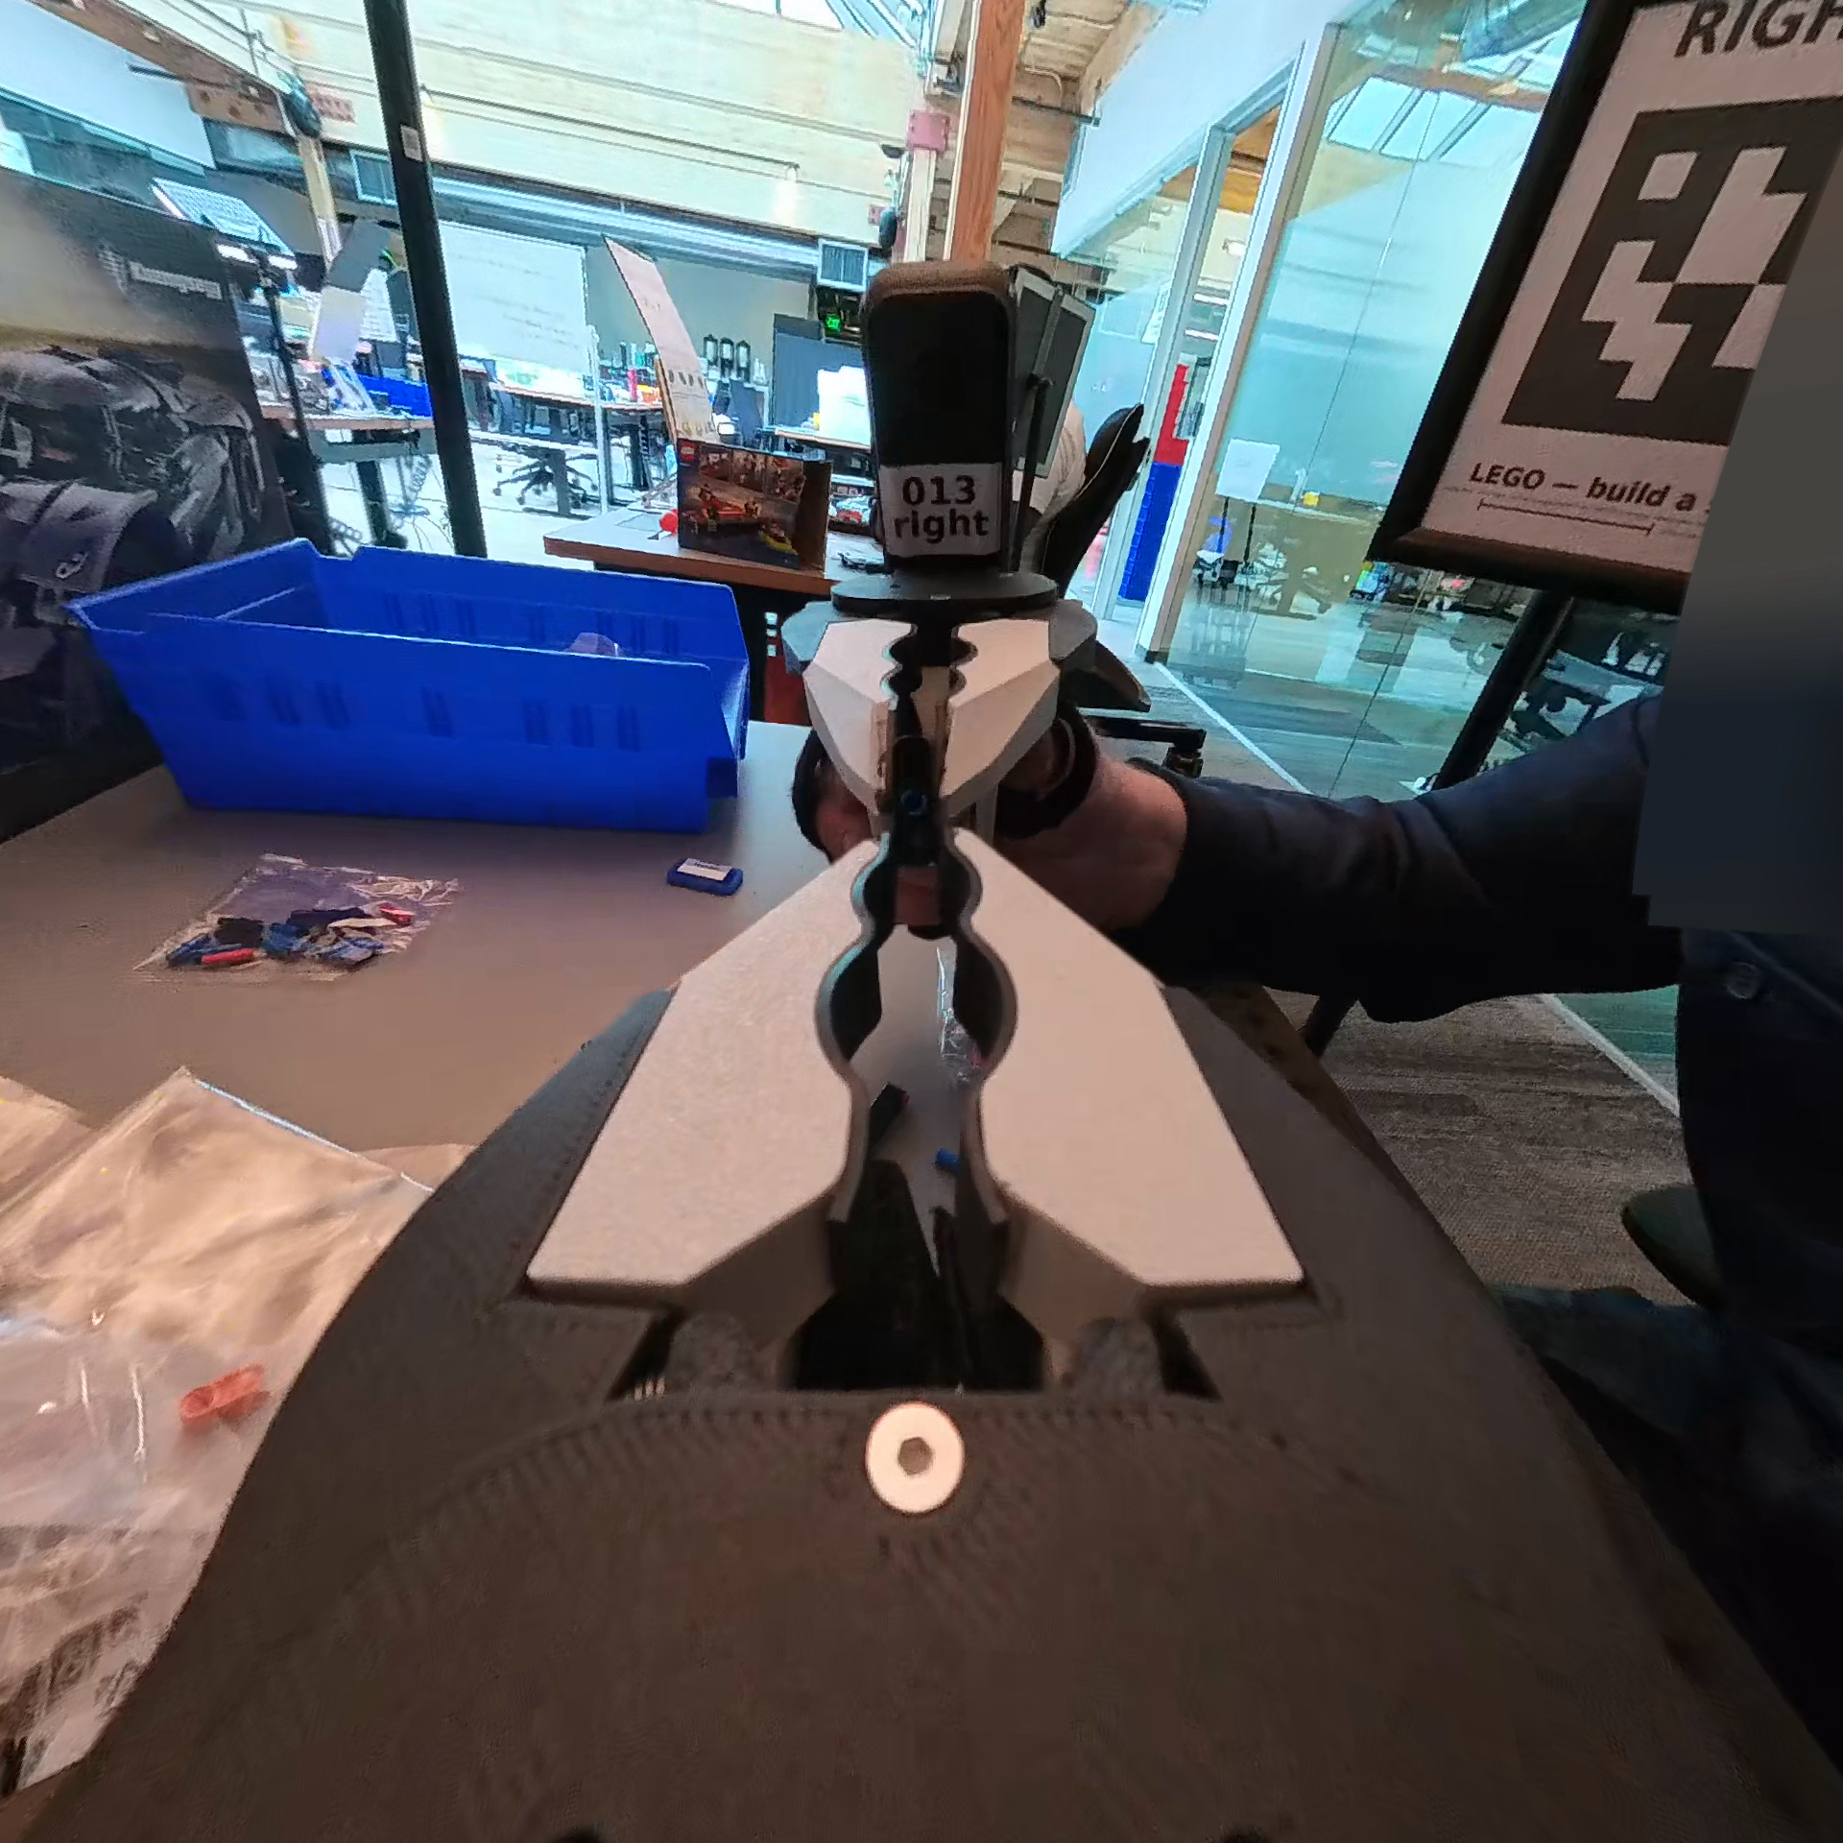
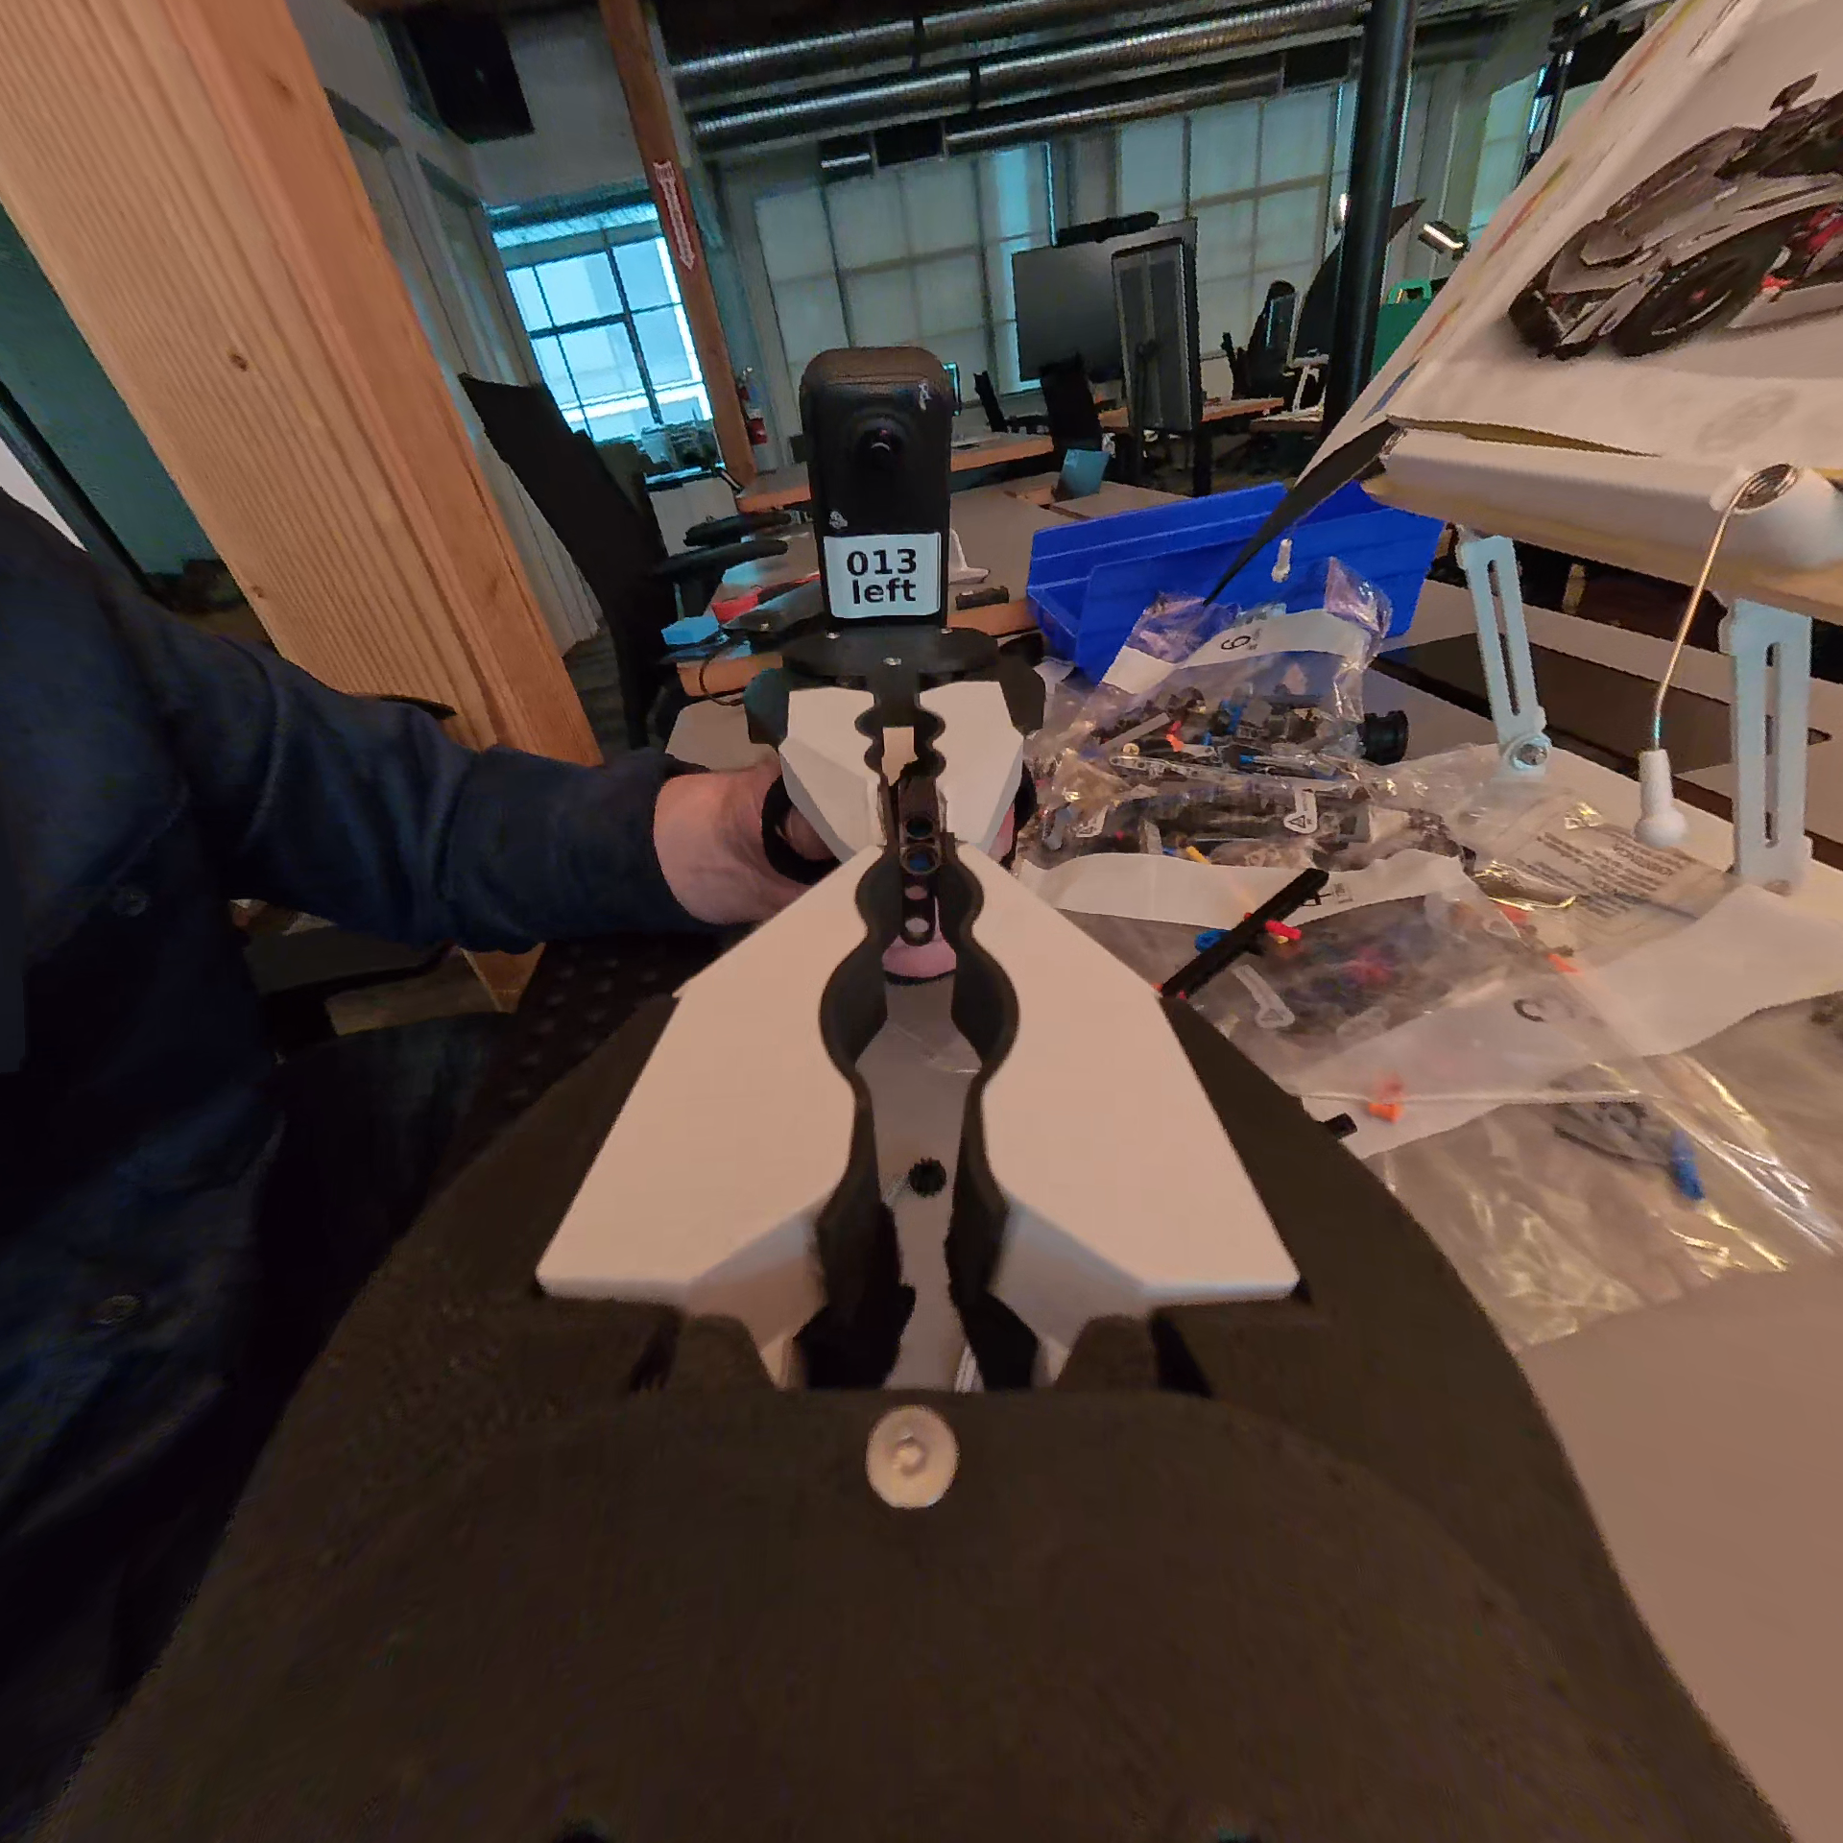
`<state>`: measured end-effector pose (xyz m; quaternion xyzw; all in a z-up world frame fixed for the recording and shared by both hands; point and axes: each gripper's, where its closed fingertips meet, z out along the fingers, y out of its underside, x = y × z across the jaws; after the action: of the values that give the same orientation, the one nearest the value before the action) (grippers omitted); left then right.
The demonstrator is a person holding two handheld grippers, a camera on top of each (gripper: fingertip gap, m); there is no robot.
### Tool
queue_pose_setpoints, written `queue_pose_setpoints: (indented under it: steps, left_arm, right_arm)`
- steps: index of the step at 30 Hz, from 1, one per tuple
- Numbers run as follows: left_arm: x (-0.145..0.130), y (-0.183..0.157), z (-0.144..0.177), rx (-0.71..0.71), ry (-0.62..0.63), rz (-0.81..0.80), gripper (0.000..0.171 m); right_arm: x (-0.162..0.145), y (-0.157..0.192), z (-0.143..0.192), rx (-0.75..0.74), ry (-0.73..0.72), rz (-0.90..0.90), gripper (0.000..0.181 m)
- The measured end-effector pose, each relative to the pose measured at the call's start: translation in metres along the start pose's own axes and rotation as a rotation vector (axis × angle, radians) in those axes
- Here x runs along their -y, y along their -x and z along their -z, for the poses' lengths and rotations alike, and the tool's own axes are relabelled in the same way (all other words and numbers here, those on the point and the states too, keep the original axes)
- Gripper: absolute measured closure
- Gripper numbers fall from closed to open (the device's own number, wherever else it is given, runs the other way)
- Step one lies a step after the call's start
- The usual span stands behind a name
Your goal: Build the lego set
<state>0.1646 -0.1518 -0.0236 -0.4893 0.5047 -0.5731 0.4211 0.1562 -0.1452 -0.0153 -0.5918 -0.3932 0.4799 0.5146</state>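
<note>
A black Lego Technic beam with holes [image 1: 910, 813] is held in the air between my two grippers, which face each other tip to tip. A blue pin sits in it. My left gripper [image 1: 913, 870] is shut on the near end. In the left wrist view the right gripper [image 1: 913, 738] is opposite, shut on the far end. In the right wrist view my right gripper [image 2: 920, 883] is shut on the beam [image 2: 918, 858]. The left gripper [image 2: 903, 783] holds its other end. A hand and a dark sleeve hold each gripper.
A blue bin [image 1: 419, 688], a bag of blue and red bricks [image 1: 289, 932] and a small blue piece [image 1: 705, 875] lie on the grey table. Clear bags of parts [image 2: 1227, 738], a loose black beam with pins [image 2: 1247, 932] and an instruction booklet on a stand [image 2: 1646, 299] lie to the right. The tips of both grippers are at nearly the same place.
</note>
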Motion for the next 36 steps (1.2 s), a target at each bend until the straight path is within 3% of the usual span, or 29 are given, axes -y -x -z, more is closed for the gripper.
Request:
queue_pose_setpoints:
  steps: [10,20,36]
  left_arm:
    - [-0.001,-0.003,0.002,0.021,0.048,-0.088,0.165]
    - [0.011,-0.006,0.009,-0.097,-0.063,0.142,0.165]
    - [0.009,-0.007,0.002,-0.100,-0.085,0.118,0.165]
  right_arm:
    - [-0.003,0.005,0.000,0.011,0.030,0.029,0.177]
    - [0.001,0.005,-0.001,-0.024,0.021,0.093,0.176]
    - [0.007,0.008,-0.002,0.007,-0.024,0.010,0.179]
